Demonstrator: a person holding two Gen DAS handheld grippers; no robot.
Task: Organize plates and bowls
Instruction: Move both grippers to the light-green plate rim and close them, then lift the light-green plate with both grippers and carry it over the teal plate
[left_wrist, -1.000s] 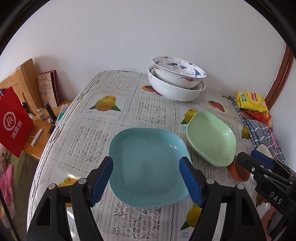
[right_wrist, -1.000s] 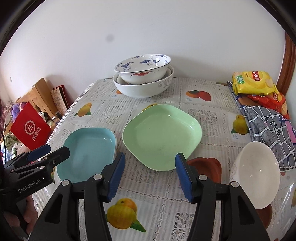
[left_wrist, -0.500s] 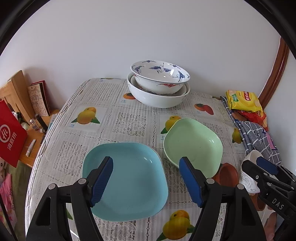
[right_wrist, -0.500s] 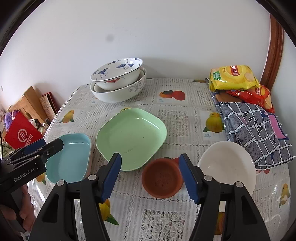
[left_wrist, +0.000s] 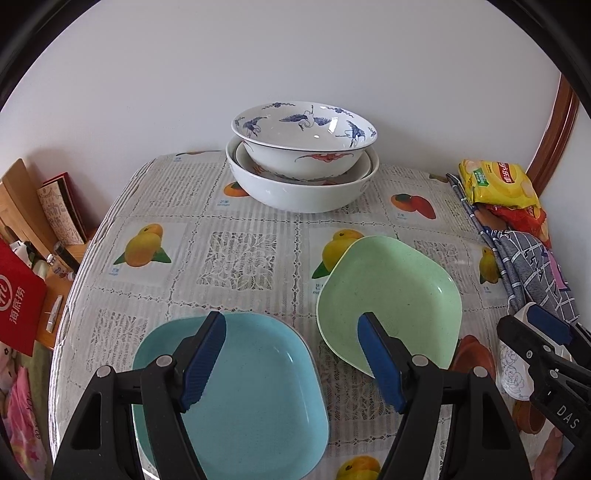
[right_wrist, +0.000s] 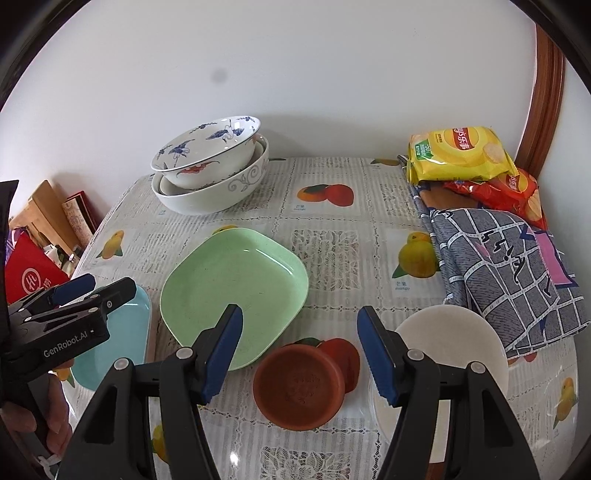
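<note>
Tilting down, both grippers (left_wrist: 291, 354) (right_wrist: 299, 350) agape

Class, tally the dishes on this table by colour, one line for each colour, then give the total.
Blue-and-white patterned bowl: 1
White bowls: 2, the large bowl under the patterned one, and the small bowl near the checked cloth
Green plate: 1
Light blue plate: 1
Brown dish: 1
Total: 6
</note>
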